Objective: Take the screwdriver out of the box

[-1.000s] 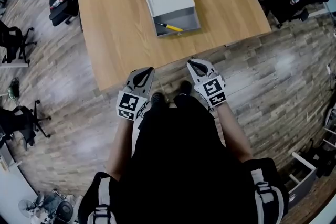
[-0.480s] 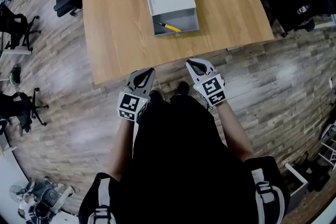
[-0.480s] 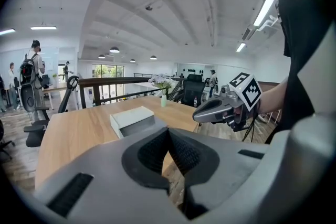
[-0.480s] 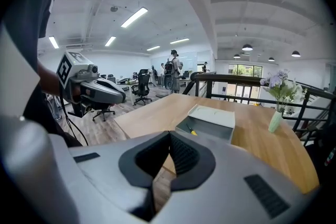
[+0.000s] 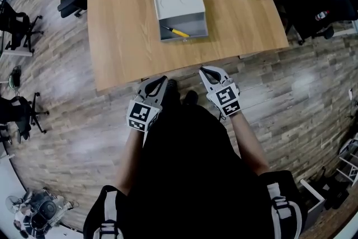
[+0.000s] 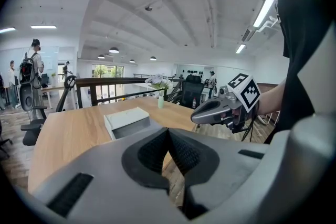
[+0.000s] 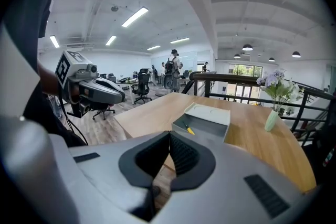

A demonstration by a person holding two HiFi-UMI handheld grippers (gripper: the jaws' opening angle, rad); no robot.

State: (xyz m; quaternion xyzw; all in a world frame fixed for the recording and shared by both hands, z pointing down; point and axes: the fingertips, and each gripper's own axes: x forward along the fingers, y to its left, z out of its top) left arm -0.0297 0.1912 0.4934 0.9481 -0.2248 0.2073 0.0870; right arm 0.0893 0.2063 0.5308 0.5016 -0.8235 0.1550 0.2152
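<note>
On the desk: screwdriver lying in the open box

Near the desk's (image 5: 123,25) middle, the grey box (image 5: 180,5) stands open, and the yellow-handled screwdriver (image 5: 175,32) lies slantwise inside it. Both tools hang off the desk's near edge, above the wooden floor (image 5: 291,81): the left tool (image 5: 159,82) at about the box's 7 o'clock, the right tool (image 5: 204,71) at about 5 o'clock. Each has its jaws pressed together on nothing.

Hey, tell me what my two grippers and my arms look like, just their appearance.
The left gripper and right gripper are grey tapering shells with black ribbed pads lining the jaws. Each carries a white cube printed with black square markers, and a dark cable hangs beneath. The person wears a black top; the forearms are uncovered.
</note>
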